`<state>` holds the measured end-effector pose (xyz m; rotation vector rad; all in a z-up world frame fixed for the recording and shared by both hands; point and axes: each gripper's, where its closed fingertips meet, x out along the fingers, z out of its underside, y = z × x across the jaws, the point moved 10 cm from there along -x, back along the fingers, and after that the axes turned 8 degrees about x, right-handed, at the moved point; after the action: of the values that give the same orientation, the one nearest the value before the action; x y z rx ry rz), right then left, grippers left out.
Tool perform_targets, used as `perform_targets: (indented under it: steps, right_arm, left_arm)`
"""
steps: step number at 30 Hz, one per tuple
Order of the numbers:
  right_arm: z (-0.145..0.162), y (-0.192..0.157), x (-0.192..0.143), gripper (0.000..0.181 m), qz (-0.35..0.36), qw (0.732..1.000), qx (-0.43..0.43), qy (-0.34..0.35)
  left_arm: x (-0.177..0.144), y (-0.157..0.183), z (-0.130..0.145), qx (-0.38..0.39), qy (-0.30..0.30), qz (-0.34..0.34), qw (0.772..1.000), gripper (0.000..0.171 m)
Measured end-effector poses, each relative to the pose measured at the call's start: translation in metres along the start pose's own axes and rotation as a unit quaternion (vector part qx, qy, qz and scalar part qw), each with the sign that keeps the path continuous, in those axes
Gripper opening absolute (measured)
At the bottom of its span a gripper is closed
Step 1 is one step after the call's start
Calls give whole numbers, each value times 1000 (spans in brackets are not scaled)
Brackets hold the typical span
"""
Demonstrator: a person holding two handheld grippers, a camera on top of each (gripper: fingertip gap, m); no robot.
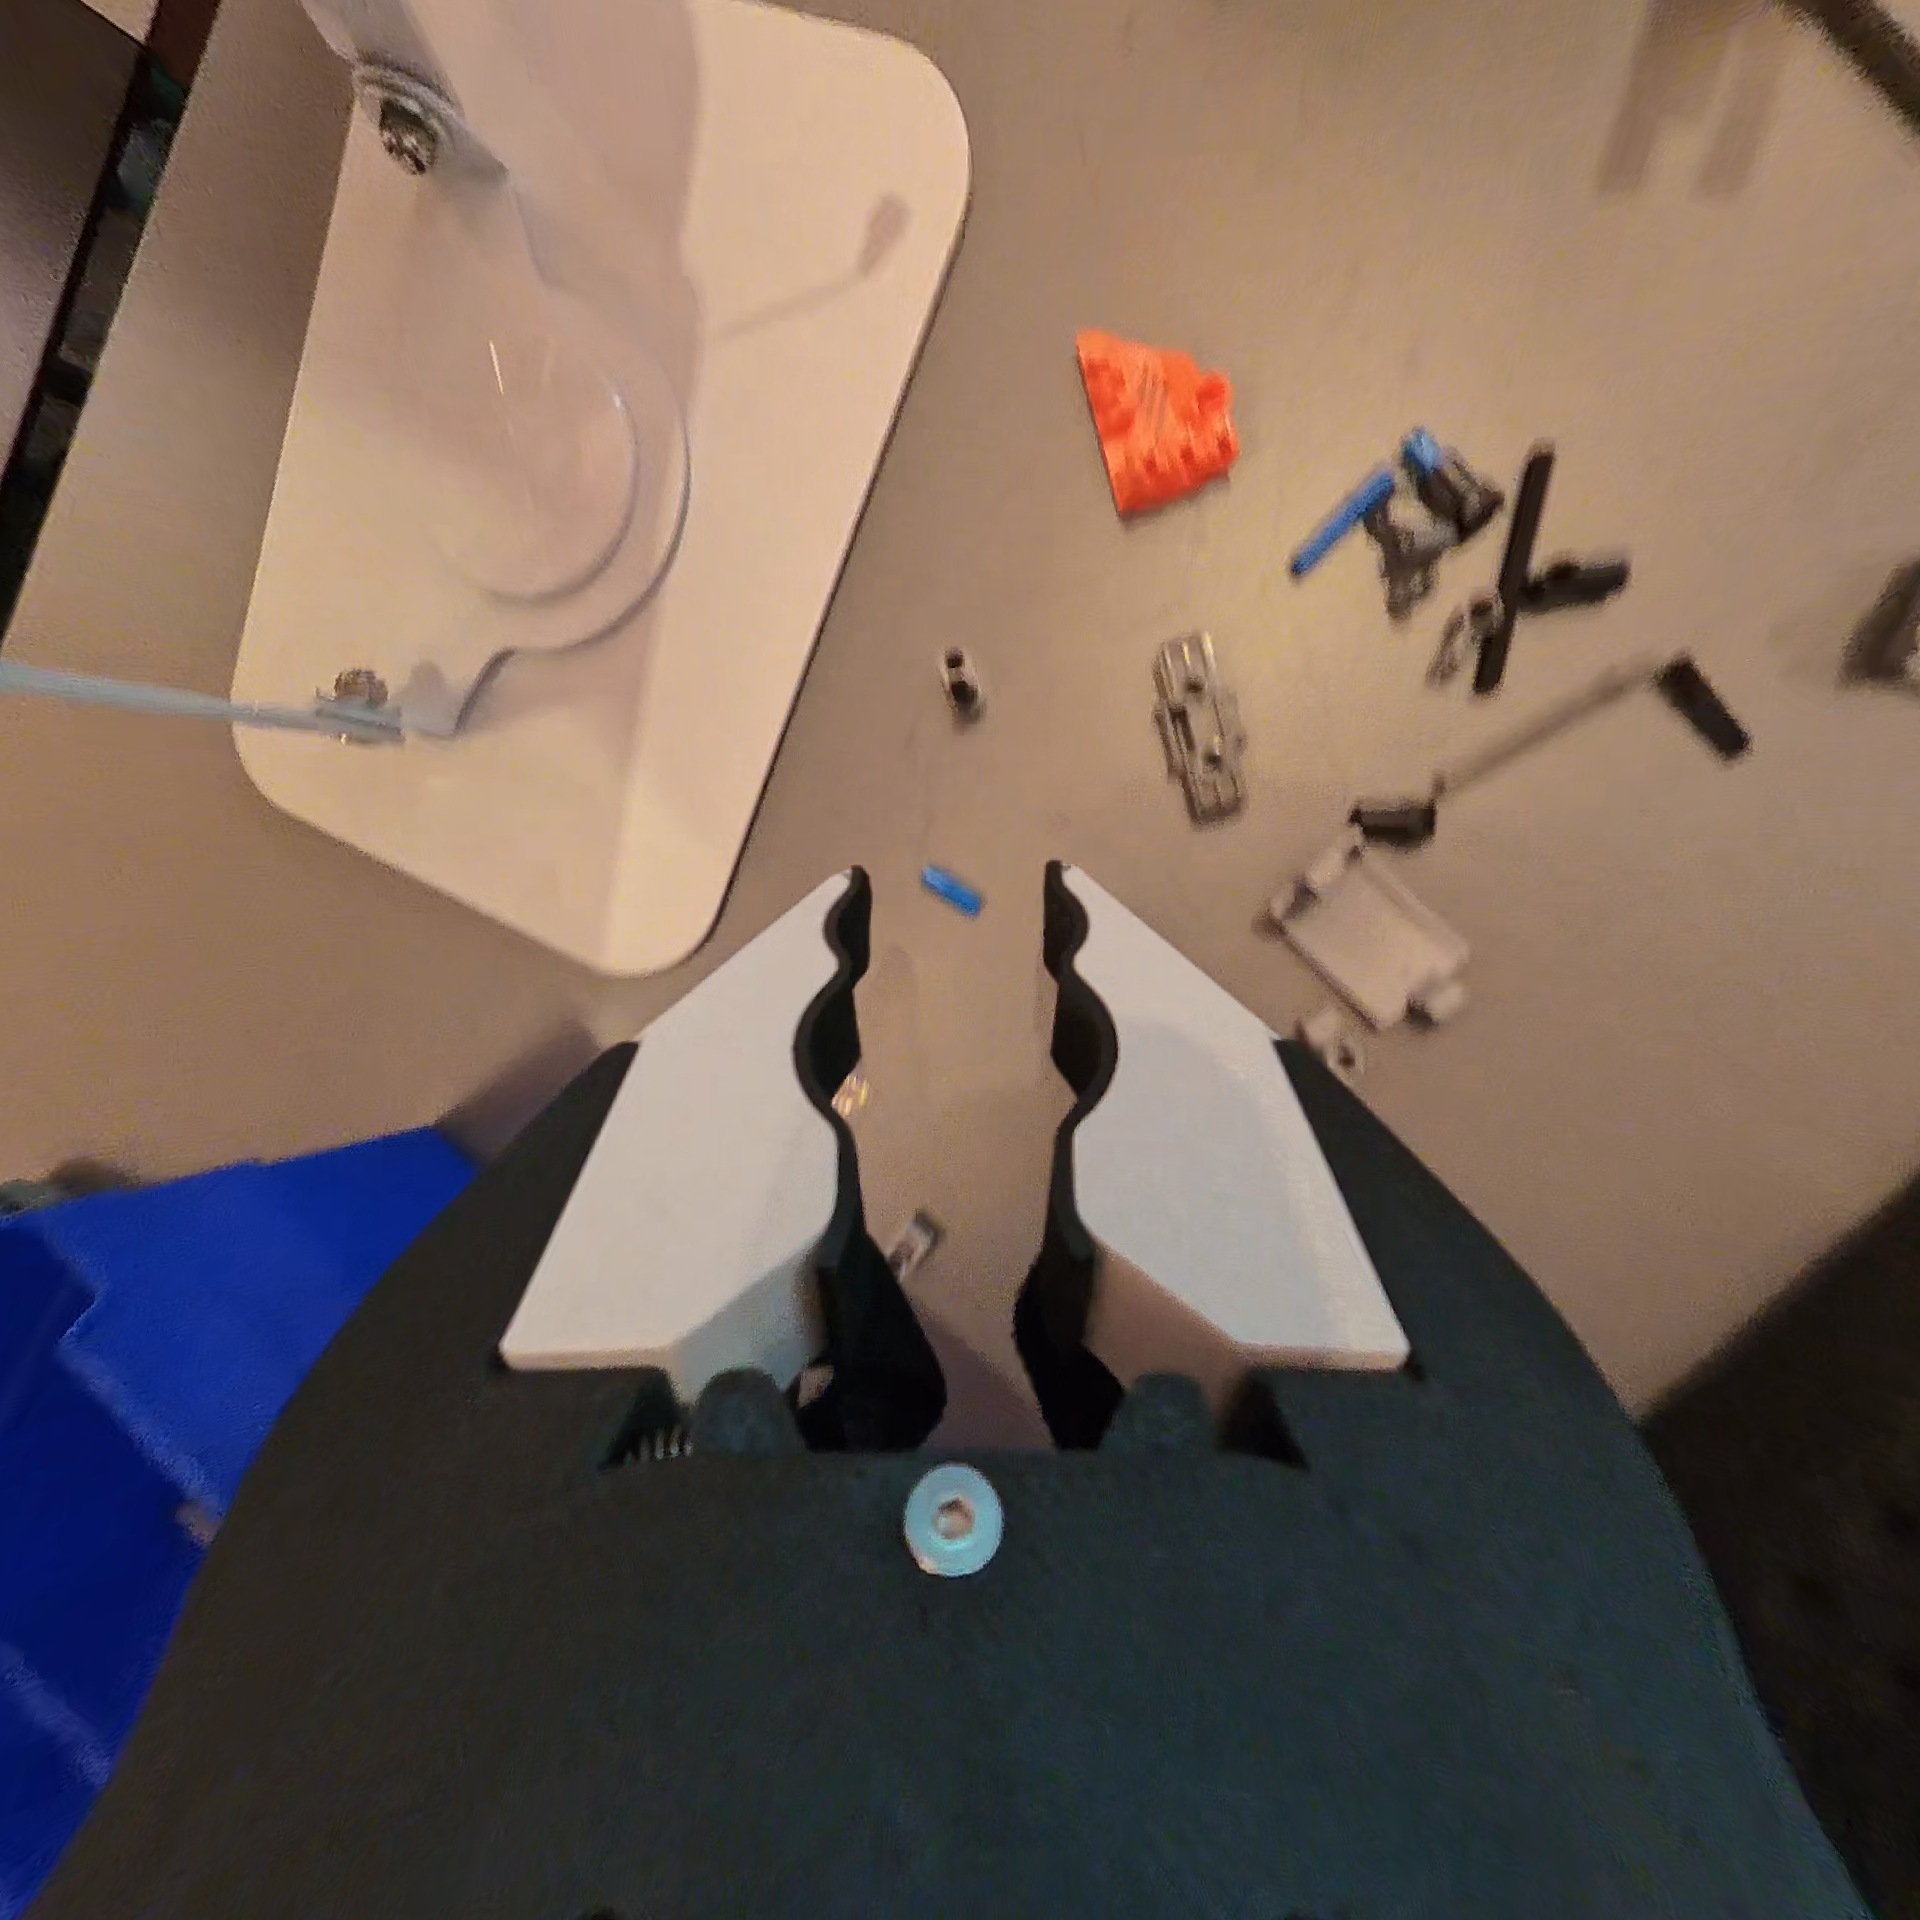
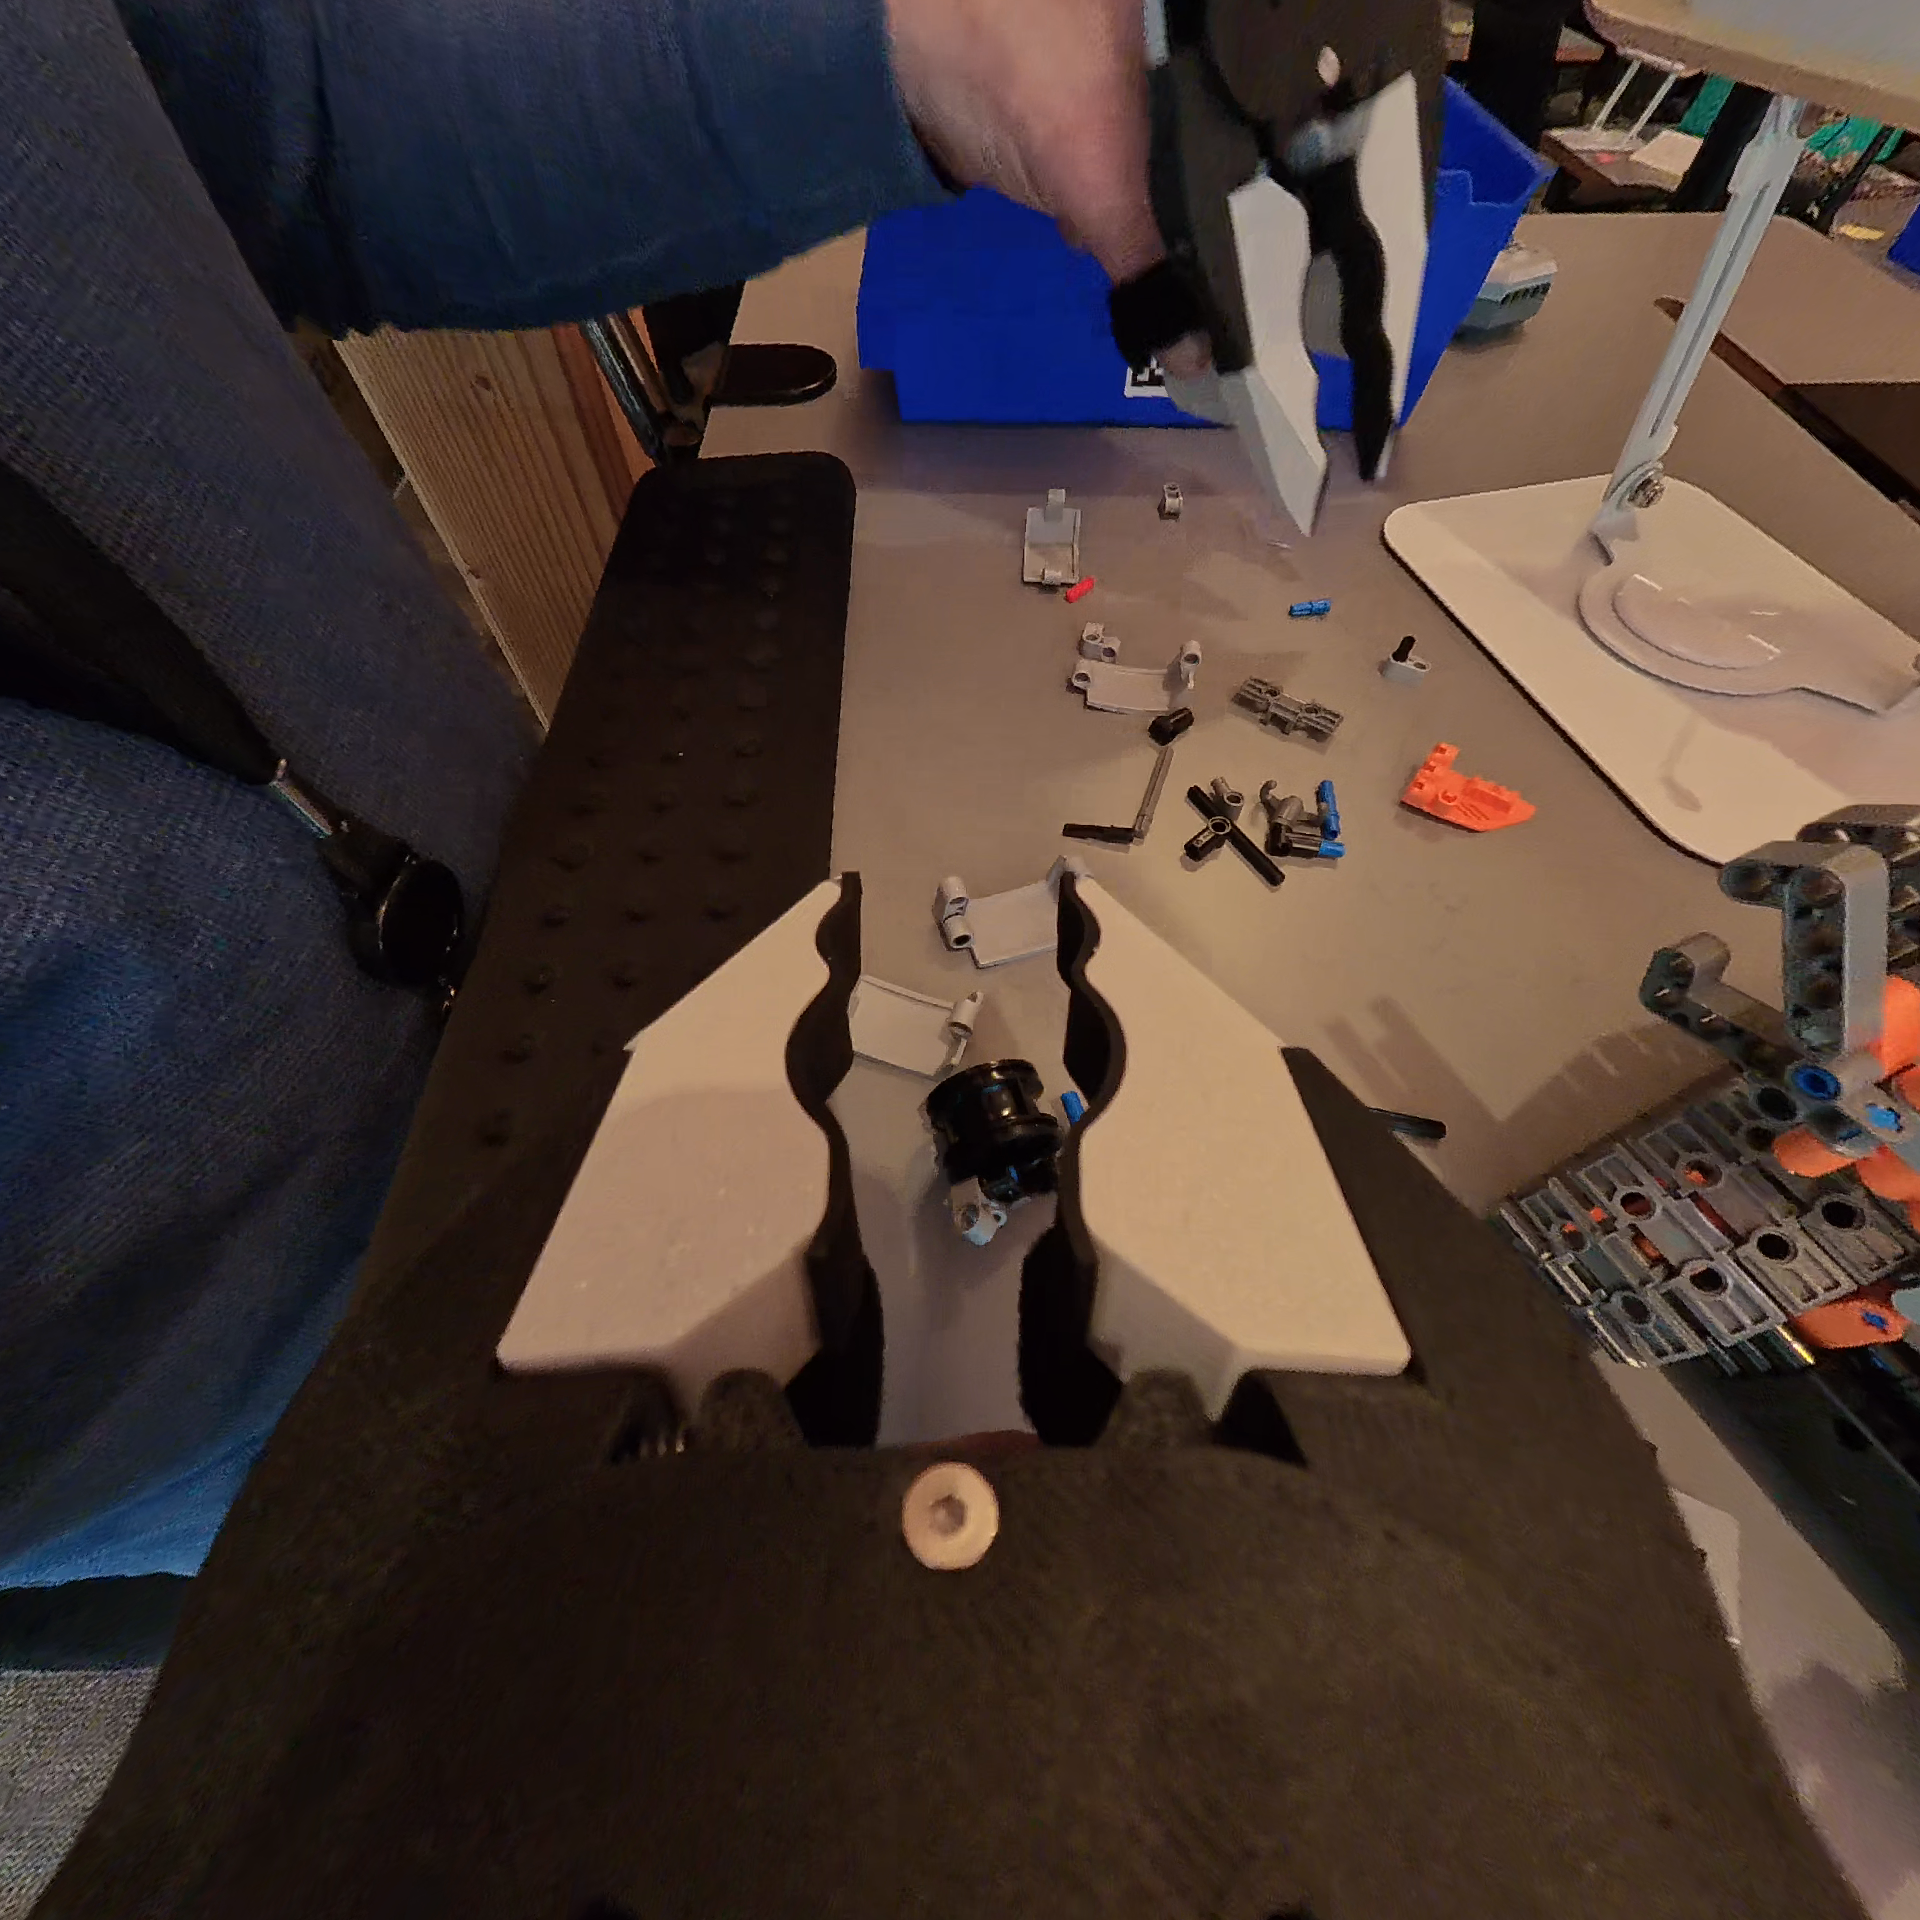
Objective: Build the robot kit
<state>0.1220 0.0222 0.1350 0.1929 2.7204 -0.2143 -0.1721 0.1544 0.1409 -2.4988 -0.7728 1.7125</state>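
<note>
My left gripper (image 1: 956,881) is open and empty, pointing down at the grey table. A small blue pin (image 1: 951,891) lies on the table just between its tips. The same gripper shows in the right wrist view (image 2: 1338,494), held by a hand (image 2: 1018,135) above the table, with the blue pin (image 2: 1309,608) a little in front of it. My right gripper (image 2: 958,888) is open and empty, low over the table. A black wheel hub (image 2: 992,1132) and two grey panels (image 2: 997,920) (image 2: 904,1023) lie between its fingers.
A white stand base (image 1: 623,520) (image 2: 1662,665) is beside the left gripper. A blue bin (image 1: 156,1403) (image 2: 987,322) stands behind it. An orange piece (image 1: 1158,421) (image 2: 1465,800), black axles (image 2: 1231,831) and grey parts are scattered. A half-built model (image 2: 1766,1195) is right, a black studded strip (image 2: 707,727) left. Left tips to right tips: about 25 centimetres.
</note>
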Motion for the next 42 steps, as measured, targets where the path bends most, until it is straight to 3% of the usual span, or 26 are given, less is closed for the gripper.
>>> perform_targets:
  steps: [3, 9, 15, 17, 19, 24, 28, 34, 37, 39, 42]
  right_arm:
    - [0, 0, -3, 36, -1, 1000, -2, 7]
    - [2, -1, -5, 36, -6, 1000, -4, 14]
    - [2, -1, -7, 36, -15, 1000, -5, 20]
    - [1, -2, -5, 36, -18, 1000, -8, 18]
    - [1, -2, -4, 36, -17, 1000, -11, 12]
    - [3, -5, -5, 36, -20, 1000, -11, 16]
    - [1, -8, -5, 36, -22, 999, -21, 15]
    - [2, -9, -7, 36, -19, 999, -22, 19]
    - [2, -8, -8, 36, -17, 999, -20, 23]
    - [2, -8, -8, 36, -16, 999, -21, 21]
    - [2, -8, -7, 36, -16, 999, -20, 19]
  left_arm:
    - [22, -1, -14, -50, 38, 22, 998, 33]
    - [52, -3, -19, -72, 17, 27, 997, 27]
    - [27, -7, -16, -75, 33, 40, 996, 33]
    - [31, -6, -16, -82, 26, 62, 994, 35]
    - [31, -2, -12, -65, -5, 74, 995, 34]
    - [-8, -14, 15, 26, -124, 75, 989, 33]
    - [-5, -14, 36, 117, -244, 104, 957, 34]
    - [6, -8, 50, 166, -313, 140, 924, 32]
    - [8, -10, 42, 152, -275, 141, 939, 31]
    - [10, -11, 23, 148, -212, 111, 960, 32]
    - [17, -13, -5, 83, -108, 75, 988, 30]
